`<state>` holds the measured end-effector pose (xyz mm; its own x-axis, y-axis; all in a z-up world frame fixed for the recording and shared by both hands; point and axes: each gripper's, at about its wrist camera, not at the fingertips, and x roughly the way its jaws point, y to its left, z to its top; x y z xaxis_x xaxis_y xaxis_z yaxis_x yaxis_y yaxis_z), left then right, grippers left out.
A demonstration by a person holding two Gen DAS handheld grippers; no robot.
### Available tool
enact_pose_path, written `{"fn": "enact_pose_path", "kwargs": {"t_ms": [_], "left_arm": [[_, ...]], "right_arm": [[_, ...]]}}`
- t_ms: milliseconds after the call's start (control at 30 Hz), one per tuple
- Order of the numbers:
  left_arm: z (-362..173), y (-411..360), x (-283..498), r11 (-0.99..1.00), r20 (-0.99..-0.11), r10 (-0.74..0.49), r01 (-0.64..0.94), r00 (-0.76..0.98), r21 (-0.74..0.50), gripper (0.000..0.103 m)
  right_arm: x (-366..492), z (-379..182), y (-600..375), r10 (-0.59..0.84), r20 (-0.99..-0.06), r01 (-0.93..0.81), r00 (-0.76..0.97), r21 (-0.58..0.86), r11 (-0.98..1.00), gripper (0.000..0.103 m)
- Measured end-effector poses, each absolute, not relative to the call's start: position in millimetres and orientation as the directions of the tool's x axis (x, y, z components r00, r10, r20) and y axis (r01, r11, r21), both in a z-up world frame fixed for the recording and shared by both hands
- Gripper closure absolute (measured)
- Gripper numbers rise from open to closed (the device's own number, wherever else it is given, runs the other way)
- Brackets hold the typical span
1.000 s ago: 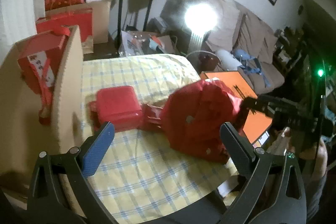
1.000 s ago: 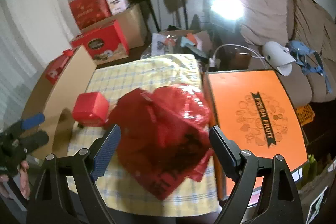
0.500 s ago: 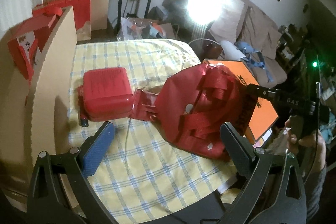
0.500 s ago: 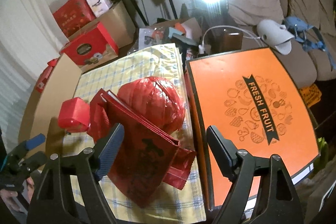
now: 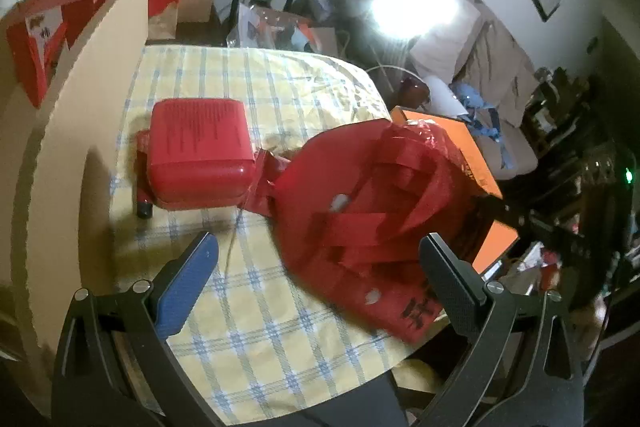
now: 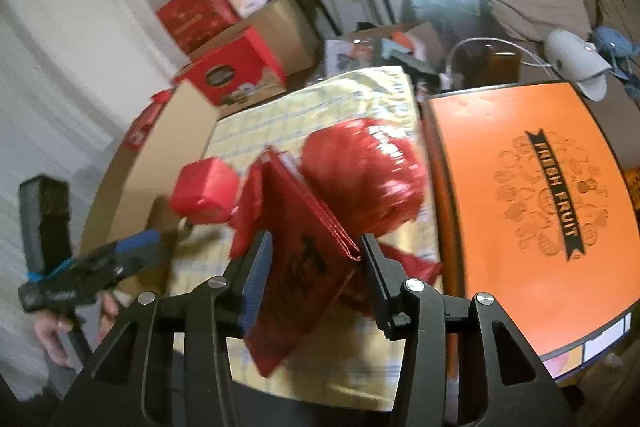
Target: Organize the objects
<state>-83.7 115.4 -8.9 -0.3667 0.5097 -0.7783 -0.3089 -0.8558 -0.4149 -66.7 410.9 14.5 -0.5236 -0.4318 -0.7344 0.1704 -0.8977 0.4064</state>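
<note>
My right gripper (image 6: 312, 259) has narrowed around the limp red gift bag's (image 6: 296, 291) stiffer folded edge; left gripper (image 5: 316, 267) hovers apart.

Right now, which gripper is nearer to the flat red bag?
Right. The right gripper has its jaws around the edge of the flat red bag. The left gripper is open, back from it.

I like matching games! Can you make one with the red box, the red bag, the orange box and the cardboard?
Things:
1. red box
2. red bag
3. orange box
4. cardboard

Places:
A. says FRESH FRUIT on top
B. stands upright at the table's left edge
C. between the right gripper's fingers
D. lies on the checked cloth

Pairs: 1-D, 2-C, 3-A, 4-B
</note>
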Motion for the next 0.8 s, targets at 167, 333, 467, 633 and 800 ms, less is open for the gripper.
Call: {"fn": "enact_pose_path", "kwargs": {"t_ms": [167,333,467,633,800], "left_arm": [[-18,115,-85,-0.82,-0.769,0.567,-0.291,-0.296,-0.492,0.003],[-25,108,-86,-0.793,-0.754,0.607,-0.254,-0.251,-0.554,0.004],[-23,98,-91,-0.792,-0.751,0.61,-0.228,-0.252,-0.566,0.004],[-14,94,-90,-0.794,-0.754,0.606,-0.243,-0.254,-0.557,0.004],[-9,85,-85,-0.784,-0.745,0.62,-0.238,-0.246,-0.573,0.004]], "right_arm": [[-57,17,385,-0.495,-0.716,0.242,-0.493,0.433,-0.868,0.064],[-50,19,353,-0.537,-0.701,0.312,-0.47,0.437,-0.844,0.064],[-47,19,333,-0.549,-0.696,0.348,-0.462,0.428,-0.835,0.065],[-38,18,309,-0.579,-0.686,0.399,-0.44,0.428,-0.811,0.065],[-25,18,283,-0.609,-0.679,0.453,-0.409,0.427,-0.782,0.065]]}}
